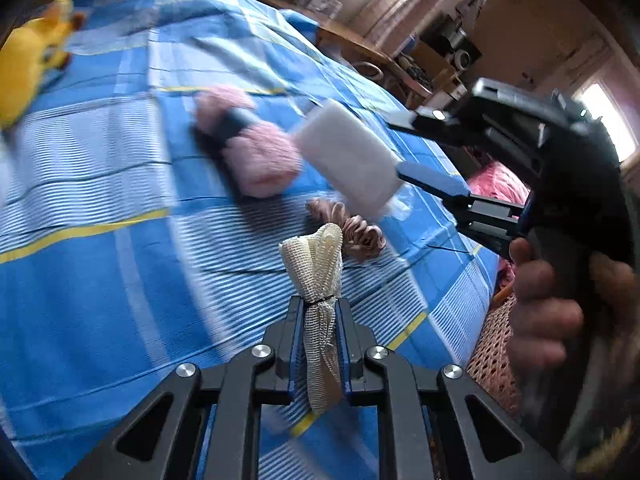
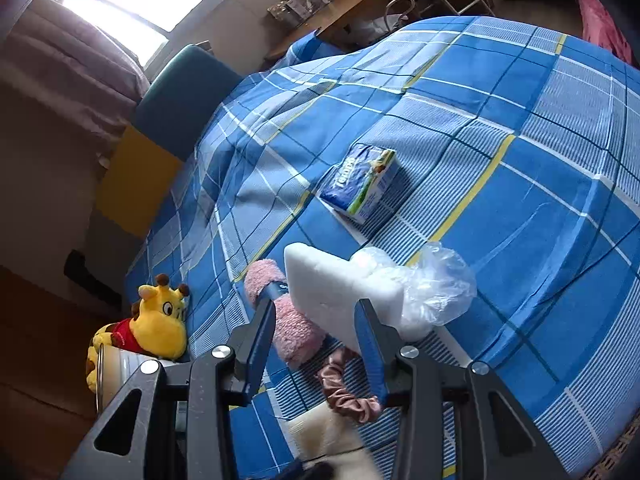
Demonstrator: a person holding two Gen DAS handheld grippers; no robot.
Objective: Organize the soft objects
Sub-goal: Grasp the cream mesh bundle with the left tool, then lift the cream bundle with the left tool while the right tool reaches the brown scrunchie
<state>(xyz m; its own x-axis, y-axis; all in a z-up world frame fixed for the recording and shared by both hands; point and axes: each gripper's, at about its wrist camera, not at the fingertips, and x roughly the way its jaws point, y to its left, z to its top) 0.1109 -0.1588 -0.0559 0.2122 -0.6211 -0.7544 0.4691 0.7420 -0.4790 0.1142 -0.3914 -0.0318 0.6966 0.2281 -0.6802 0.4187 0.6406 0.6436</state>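
Note:
My left gripper is shut on a cream mesh cloth roll and holds it above the blue plaid bed. My right gripper is shut on a white foam sponge, which also shows in the left wrist view, held over the bed. Below lie a pink fluffy item with a dark band and a mauve satin scrunchie, both also in the right wrist view. A yellow giraffe plush sits at the bed's left edge.
A blue tissue pack lies on the bed. A crumpled clear plastic bag lies right of the sponge. A white cylindrical container stands by the giraffe. A wooden desk with clutter stands beyond the bed. A woven basket sits beside the bed.

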